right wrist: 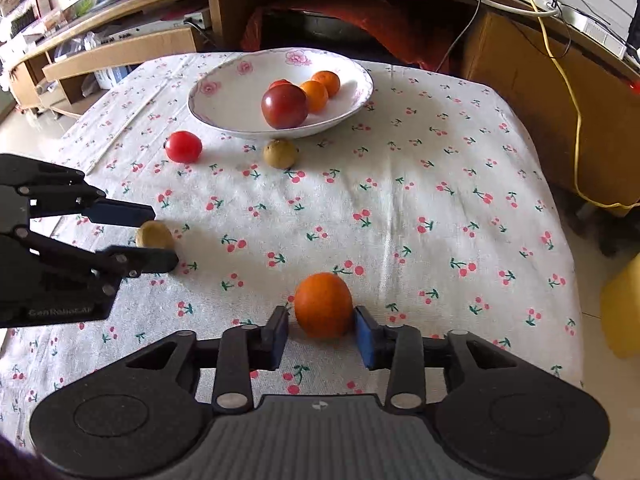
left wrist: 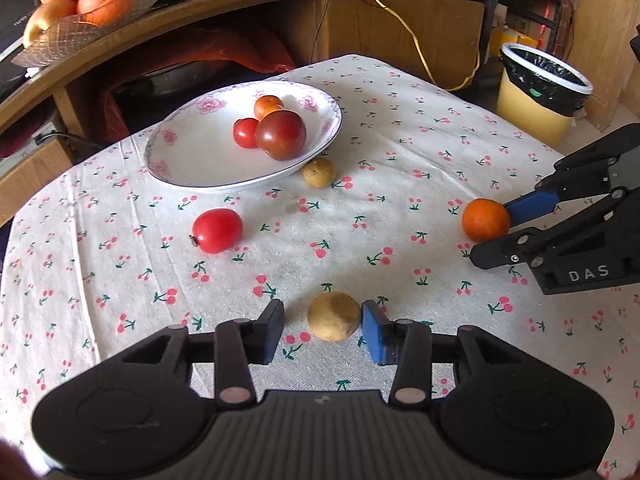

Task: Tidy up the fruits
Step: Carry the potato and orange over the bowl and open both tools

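Left wrist view. White floral-rimmed ceramic bowl (left wrist: pixel 188 148) on the cherry-print cloth of the table (left wrist: pixel 400 128); it holds three fruits here. Small round tan fruit (left wrist: pixel 333 316), nearer than the bowl, sits between the jaws of the left gripper (left wrist: pixel 322 326): blue pad touching or nearly so, dark pad clear, so not gripped. Oval red tomato (left wrist: pixel 217 230) lies loose.

Right wrist view. Round orange citrus fruit (right wrist: pixel 323 305), near side of the bowl, lies between the right gripper (right wrist: pixel 321 332) jaws, narrowly parted, one pad apparently touching. A fourth bowl fruit appears only here.
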Available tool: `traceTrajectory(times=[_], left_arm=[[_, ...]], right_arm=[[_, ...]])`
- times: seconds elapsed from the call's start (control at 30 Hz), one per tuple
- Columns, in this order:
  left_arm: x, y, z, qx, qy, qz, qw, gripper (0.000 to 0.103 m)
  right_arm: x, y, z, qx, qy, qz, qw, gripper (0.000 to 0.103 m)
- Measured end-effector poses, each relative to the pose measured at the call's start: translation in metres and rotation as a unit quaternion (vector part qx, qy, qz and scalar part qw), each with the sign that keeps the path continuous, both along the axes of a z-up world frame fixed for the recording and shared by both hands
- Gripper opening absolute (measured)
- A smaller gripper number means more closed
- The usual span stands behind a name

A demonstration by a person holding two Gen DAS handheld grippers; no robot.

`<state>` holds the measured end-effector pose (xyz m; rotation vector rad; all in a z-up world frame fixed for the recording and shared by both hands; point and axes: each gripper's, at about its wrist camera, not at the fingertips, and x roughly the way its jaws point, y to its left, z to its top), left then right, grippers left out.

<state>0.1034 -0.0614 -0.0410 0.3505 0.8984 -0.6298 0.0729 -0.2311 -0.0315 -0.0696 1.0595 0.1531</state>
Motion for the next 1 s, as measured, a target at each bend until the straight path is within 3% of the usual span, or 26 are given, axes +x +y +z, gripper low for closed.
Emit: traceTrajectory(times=[0.33, 0.57, 0.67, 0.77, 1.0], left_arm=[[-0.005, -0.009, 0.002, 0.023, -0.003, 0.022, 0.9995, 0.049], [-0.008, -0.014, 0.003, 0.022, 0.010, 0.038, 0.9990, 0.039], [-0.009, -0.017, 0.005, 0.032, 0.012, 0.037, 0.9987, 0.037], [-0.009, -0.019, 0.006, 0.038, 0.011, 0.036, 0.9986, 0.037], [0.006, -0.022, 0.027, 0.006, -0.006, 0.049, 0.9988, 0.037]], right_arm=[[0.002, -0.009, 0.002, 0.013, -0.002, 0.002, 1.000, 0.033], [0.009, -0.009, 0.001, 0.019, -0.003, 0.006, 1.000, 0.033], [0.010, -0.007, 0.001, 0.015, -0.001, 0.010, 1.000, 0.024], [0.009, 0.000, 0.003, -0.005, -0.004, 0.020, 1.000, 0.023], [0.017, 0.006, 0.017, 0.000, -0.027, 0.021, 0.999, 0.023]])
